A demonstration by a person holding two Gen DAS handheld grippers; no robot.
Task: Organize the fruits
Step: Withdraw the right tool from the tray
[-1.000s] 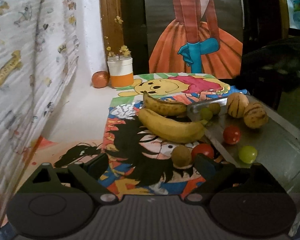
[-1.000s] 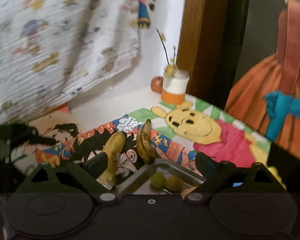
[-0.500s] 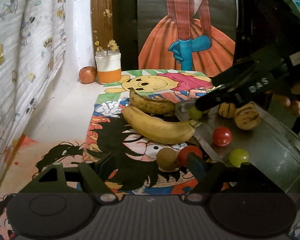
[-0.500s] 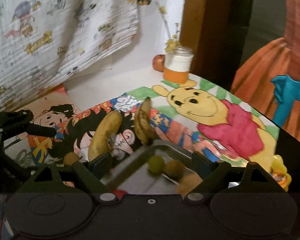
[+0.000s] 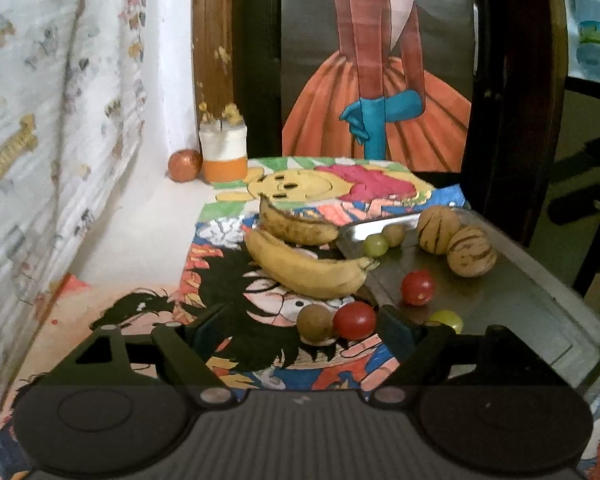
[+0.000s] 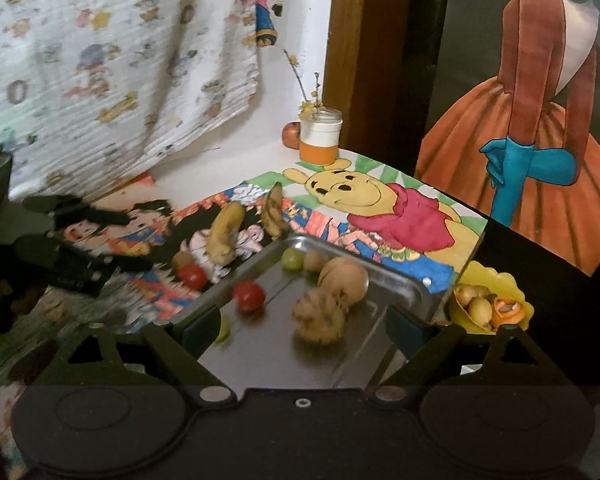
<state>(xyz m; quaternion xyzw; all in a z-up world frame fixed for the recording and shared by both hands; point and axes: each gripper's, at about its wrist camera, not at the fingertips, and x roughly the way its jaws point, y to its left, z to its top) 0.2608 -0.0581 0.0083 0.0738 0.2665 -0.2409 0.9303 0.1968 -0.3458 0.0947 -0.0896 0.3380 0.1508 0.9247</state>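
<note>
A metal tray [image 5: 548, 308] holds two striped melons [image 5: 471, 257], a red tomato [image 5: 418, 287], green grapes [image 5: 376, 245] and a small brown fruit [image 5: 394, 234]. Two bananas [image 5: 304, 266] lie on the cartoon mat [image 5: 228, 280] beside it. My left gripper [image 5: 300, 332] hovers low over the mat, jaws opening; a brown round fruit [image 5: 315, 322] and a red tomato [image 5: 354, 320] lie just ahead between its fingers, untouched. My right gripper [image 6: 300, 332] hangs over the tray's [image 6: 404, 284] near side, jaws opening and holding nothing, with the melons [image 6: 342, 276] in front of it.
A white and orange jar [image 5: 224, 152] and a reddish round fruit [image 5: 184, 165] stand in the back corner. A yellow bowl [image 6: 492, 300] of small fruits and peel sits right of the tray. A printed cloth [image 6: 120, 60] hangs on the left, and a painted board [image 5: 380, 80] stands behind.
My right gripper, over the tray's far end half a second ago, has drawn back out of the left wrist view, and its camera now takes in the whole tray. The left gripper barely shifted.
</note>
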